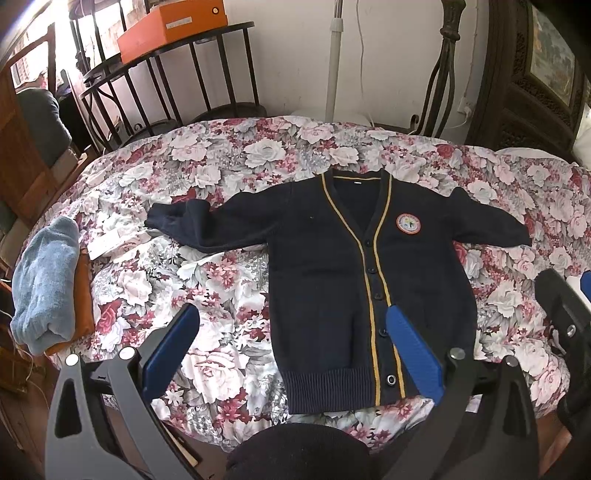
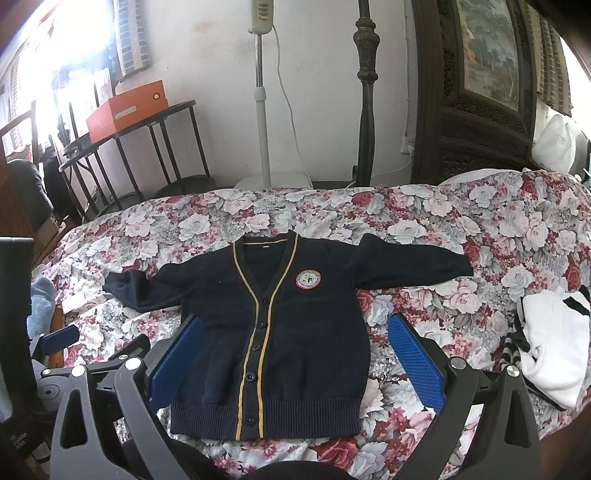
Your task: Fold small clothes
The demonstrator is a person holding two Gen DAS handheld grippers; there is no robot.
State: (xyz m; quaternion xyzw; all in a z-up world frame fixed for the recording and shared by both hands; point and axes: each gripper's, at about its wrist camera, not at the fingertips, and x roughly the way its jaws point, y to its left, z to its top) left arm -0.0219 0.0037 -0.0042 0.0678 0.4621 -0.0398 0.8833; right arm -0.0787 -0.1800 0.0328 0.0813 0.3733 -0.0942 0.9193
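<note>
A small navy cardigan (image 1: 325,280) with yellow trim and a round red badge lies flat, face up, sleeves spread, on the floral bedspread (image 1: 229,155). It also shows in the right wrist view (image 2: 295,332). My left gripper (image 1: 291,317) is open and empty, held above the cardigan's lower left part. My right gripper (image 2: 293,328) is open and empty, above the cardigan's lower body. The right gripper shows at the right edge of the left wrist view (image 1: 561,302). The left gripper shows at the left edge of the right wrist view (image 2: 55,339).
A folded light blue garment (image 1: 46,284) lies at the bed's left edge. A white and black garment (image 2: 550,350) lies at the right. Behind the bed stand a black metal rack with an orange box (image 1: 173,27), a fan pole (image 2: 260,92) and a carved headboard (image 2: 480,92).
</note>
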